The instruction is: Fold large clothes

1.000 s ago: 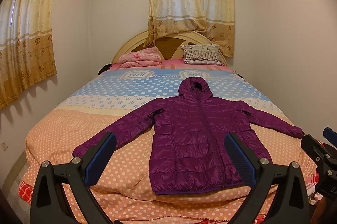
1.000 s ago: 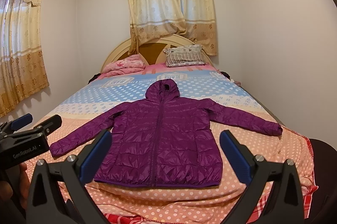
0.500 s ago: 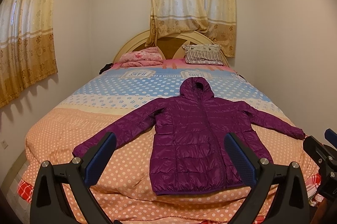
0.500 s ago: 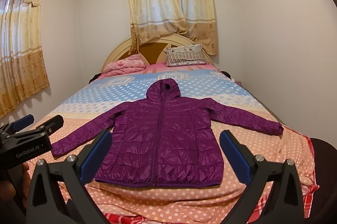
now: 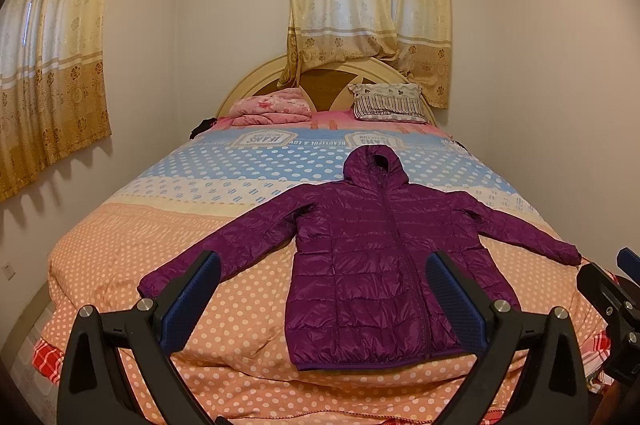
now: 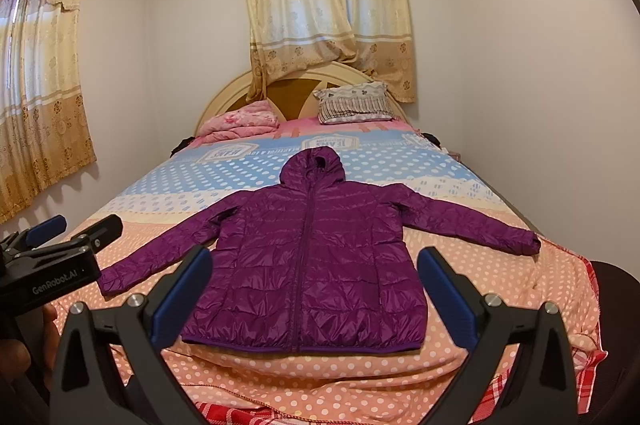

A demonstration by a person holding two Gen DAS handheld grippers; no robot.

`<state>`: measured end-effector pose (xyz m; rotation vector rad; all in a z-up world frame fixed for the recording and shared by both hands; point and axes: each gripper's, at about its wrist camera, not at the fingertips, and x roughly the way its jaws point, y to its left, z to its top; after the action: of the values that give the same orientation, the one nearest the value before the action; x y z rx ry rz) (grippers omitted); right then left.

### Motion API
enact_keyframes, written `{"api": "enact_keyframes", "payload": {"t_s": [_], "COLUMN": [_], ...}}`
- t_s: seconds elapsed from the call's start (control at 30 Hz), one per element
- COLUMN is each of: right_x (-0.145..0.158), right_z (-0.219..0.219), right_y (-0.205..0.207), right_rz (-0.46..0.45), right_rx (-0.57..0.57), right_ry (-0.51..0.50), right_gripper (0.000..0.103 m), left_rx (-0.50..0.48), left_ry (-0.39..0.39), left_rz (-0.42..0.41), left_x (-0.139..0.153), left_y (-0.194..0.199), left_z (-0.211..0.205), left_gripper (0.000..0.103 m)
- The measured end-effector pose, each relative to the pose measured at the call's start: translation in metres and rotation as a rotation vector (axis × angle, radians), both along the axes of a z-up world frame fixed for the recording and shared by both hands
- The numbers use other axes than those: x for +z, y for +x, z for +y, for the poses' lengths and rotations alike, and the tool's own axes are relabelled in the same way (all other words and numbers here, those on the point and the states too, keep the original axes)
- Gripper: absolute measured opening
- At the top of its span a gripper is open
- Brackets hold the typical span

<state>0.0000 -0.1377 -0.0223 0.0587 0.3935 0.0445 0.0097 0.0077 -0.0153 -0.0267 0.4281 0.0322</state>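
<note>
1. Nearest, the left claw [image 5: 320, 299] is seen spread wide with nothing between its blue pads; the right claw [image 6: 316, 295] is likewise wide apart and empty; both are held above the foot of the bed [image 5: 248, 305], clear of the cloth.
2. Just beyond, the purple jacket [image 6: 308, 257] is laid flat on the dotted cover, front up and zipped, hem towards the claws, sleeves spread to either side, hood pointing to the headboard [image 6: 296, 85].
3. No fold appears to have been made yet; the step in hand is judged to be the reach for a first grip.
4. A sleeve cuff [image 5: 160, 277] would best be pinched at its end and carried across the chest; the puffy, slippery fabric is likely to slide, so a full bite of cloth is advised; the body should be left undisturbed.
5. Farther off, a folded pink blanket [image 5: 272, 109] and a pillow [image 5: 388, 101] are seen by the headboard, well apart from the jacket.
</note>
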Motion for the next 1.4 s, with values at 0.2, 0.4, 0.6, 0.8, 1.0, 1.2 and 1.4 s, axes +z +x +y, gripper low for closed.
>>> {"api": "enact_keyframes", "payload": {"t_s": [0.2, 0.4, 0.6, 0.8, 1.0, 1.2, 1.4], "right_x": [-0.0005, 0.0002, 0.0006, 0.0003, 0.0002, 0.0, -0.0032], "right_z": [0.0004, 0.0, 0.0, 0.0, 0.0005, 0.0016, -0.0054], "right_y": [0.0001, 0.0006, 0.001, 0.0011, 0.0005, 0.0004, 0.0056], "right_rz": [0.003, 0.005, 0.007, 0.007, 0.007, 0.007, 0.018], "right_rx": [0.003, 0.003, 0.005, 0.004, 0.005, 0.007, -0.013], "right_ry": [0.001, 0.0, 0.001, 0.003, 0.003, 0.003, 0.021], "right_gripper": [0.103, 0.103, 0.103, 0.103, 0.103, 0.103, 0.103], "left_rx": [0.003, 0.005, 0.012, 0.01, 0.012, 0.01, 0.014], "left_ry": [0.0, -0.001, -0.006, -0.006, -0.005, -0.004, 0.002], "left_rz": [0.003, 0.004, -0.003, -0.001, 0.0, 0.0, 0.011], "left_x": [-0.0002, -0.0008, 0.0003, 0.0008, 0.0006, 0.0009, -0.0048], "left_y": [0.0005, 0.0006, -0.0009, -0.0006, -0.0007, -0.0008, 0.0055], "left_z": [0.0001, 0.0007, 0.0029, 0.0032, 0.0028, 0.0029, 0.0053], "left_gripper": [0.102, 0.102, 0.102, 0.102, 0.102, 0.102, 0.102]}}
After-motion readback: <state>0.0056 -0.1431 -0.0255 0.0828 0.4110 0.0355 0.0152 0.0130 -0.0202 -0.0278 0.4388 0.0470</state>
